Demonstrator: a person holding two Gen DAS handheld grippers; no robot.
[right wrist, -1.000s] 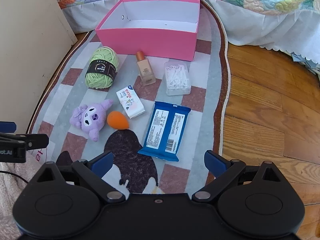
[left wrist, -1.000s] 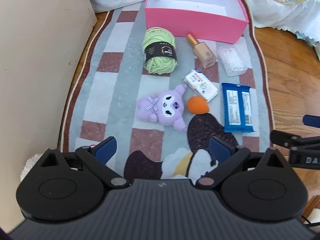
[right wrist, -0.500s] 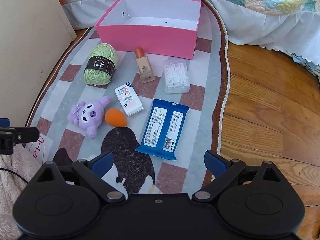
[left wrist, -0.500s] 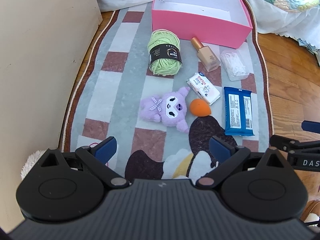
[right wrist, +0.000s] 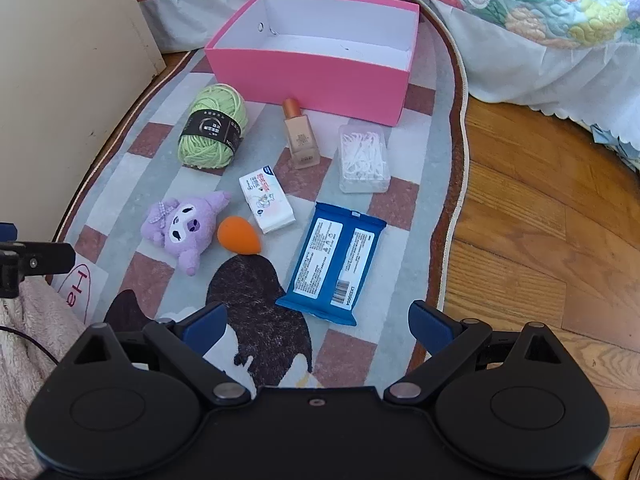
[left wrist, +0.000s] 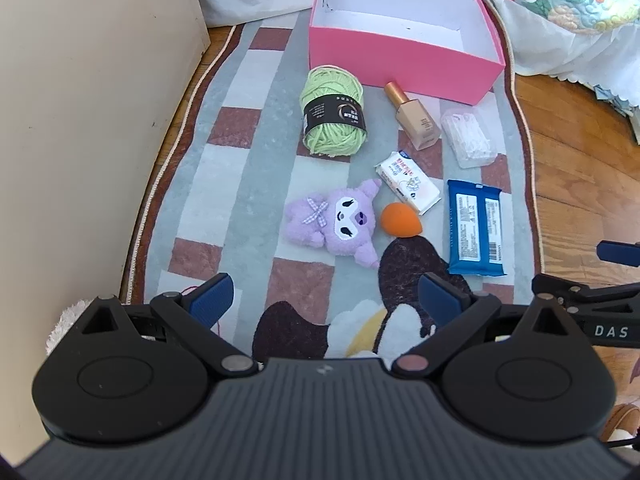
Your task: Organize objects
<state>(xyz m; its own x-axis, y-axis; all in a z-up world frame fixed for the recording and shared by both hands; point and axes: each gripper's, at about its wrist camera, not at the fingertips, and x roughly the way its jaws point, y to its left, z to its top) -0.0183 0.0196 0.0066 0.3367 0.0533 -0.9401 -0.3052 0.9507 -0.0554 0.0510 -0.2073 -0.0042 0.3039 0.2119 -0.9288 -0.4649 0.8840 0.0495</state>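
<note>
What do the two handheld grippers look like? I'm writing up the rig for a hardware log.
Both match: a black body with two round housings, silver pivot pins, and angled black arms ending in blue finger pads. The left gripper has a ribbed dark grey body with a small pale mark at its middle. The right gripper has a smooth black body with a small centre screw; seen from the left camera, its side bears white letters "DAS".

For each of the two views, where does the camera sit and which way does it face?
Left wrist: on the left gripper, above the rug's near left, facing the pink box; its open fingers and the right gripper's tip show.
Right wrist: on the right gripper, further right, facing likewise; open fingers show.
Shared: box, green yarn, blue packet.
</note>
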